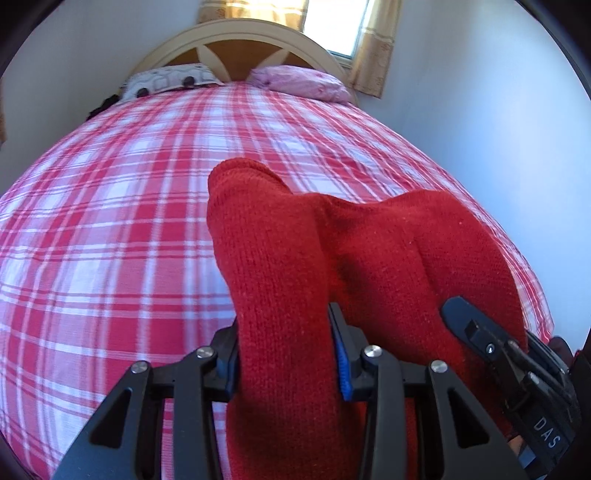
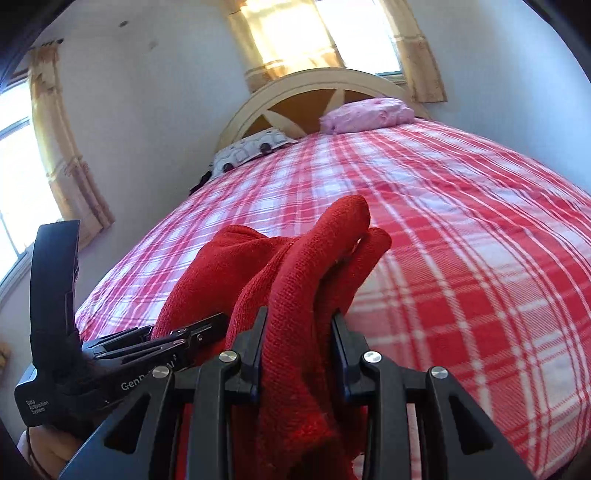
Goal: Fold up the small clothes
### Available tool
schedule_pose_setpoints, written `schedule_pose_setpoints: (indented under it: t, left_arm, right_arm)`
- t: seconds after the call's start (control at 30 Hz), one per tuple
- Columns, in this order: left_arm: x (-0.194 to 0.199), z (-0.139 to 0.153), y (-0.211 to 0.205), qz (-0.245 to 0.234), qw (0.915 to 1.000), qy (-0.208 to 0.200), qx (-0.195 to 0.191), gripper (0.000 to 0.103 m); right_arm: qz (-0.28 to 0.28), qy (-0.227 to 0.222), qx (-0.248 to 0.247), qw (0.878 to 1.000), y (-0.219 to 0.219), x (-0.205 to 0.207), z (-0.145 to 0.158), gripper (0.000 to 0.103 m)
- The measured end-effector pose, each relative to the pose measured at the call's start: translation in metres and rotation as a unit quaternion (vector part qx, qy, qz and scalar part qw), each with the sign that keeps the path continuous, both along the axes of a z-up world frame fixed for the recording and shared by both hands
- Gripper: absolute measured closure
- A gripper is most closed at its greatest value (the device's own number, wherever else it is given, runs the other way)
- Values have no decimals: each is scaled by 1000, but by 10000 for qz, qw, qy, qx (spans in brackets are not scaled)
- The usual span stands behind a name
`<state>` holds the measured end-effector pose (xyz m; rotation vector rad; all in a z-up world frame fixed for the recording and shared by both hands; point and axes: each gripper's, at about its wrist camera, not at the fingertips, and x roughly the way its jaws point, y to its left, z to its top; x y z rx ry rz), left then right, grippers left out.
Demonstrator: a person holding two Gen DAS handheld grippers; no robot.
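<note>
A red knitted garment (image 1: 332, 266) is held up off the bed, pinched at two places by the two grippers, and its thick ribbed cloth bunches in folds between them. In the left wrist view, a band of the knit runs straight up through the left gripper (image 1: 286, 354), whose two black fingers with blue pads press against it from either side, so that gripper is clamped on the cloth; the free end rises beyond the fingers and flops over in a rounded fold. In the right wrist view, the right gripper (image 2: 299, 354) likewise has its fingers closed against a thick wad of the same red knit, which stands up past the fingertips in two rounded lobes. The two tools are close beside each other: each camera sees the other black gripper at its edge, touching or nearly touching the garment. Below the garment lies a bed covered by a red and white plaid sheet (image 1: 122, 206). At the far end of the bed lie a pink pillow (image 1: 303, 83) and a patterned grey-white pillow (image 1: 170, 79) against a cream arched headboard (image 1: 240, 40), with yellow curtains (image 2: 280, 33) at the bright window behind.
</note>
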<state>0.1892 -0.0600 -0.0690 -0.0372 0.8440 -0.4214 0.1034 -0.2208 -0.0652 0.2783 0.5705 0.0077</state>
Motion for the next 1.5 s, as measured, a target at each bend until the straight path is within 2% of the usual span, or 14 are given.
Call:
schedule_pose_setpoints:
  t: [0.33,0.67,0.9,1.07,1.13,1.23,1.33,1.37,1.4,1.43,1.47,1.5]
  left_arm:
    - [36,7,86,934,9955,-129,67,62]
    - [89,10,146,1467,9868,-376,567,62]
    - [128,-9,155,1534,9830,-472,890,62]
    - [147,-36,158,1584,9833,-213,874,62]
    - [145,-38,160,1621,9836,-203,761,61]
    - [144,-40,162,1686,9831,-142,698,56]
    - [142,-41,167,1885,9798,10,673,40]
    - [141,-42,172,1992,9782,140,574,32]
    - [137,-43,179,2103,9764,307,379,25]
    - [137,-45,185,2162,9751,420,245,21]
    - [133,-48,193,2248,9725,608,26,15]
    - [129,-51,199,2306,9700,756,-171,13]
  right_arm:
    - [885,-91,12,9960,86,68,12,72]
    - [1391,-173,111,9901,167,146,11,72]
    - [1254,-122,67,9920,185,194,-8,72]
    - [1043,322,-55,9940,180,224,-40,72]
    - [997,515,151,9936,172,232,-51,72]
    - [1021,767,504,9905,162,242,-60,72]
    - [1064,921,788,9869,155,247,-67,68]
    - [1086,982,866,9854,154,248,-68,68]
    - [1116,1071,935,9835,151,249,-69,63]
    - [1148,1129,1003,9818,149,249,-70,56]
    - [1179,1170,1083,9801,146,248,-71,53]
    - [1222,1191,1221,9777,141,245,-72,52]
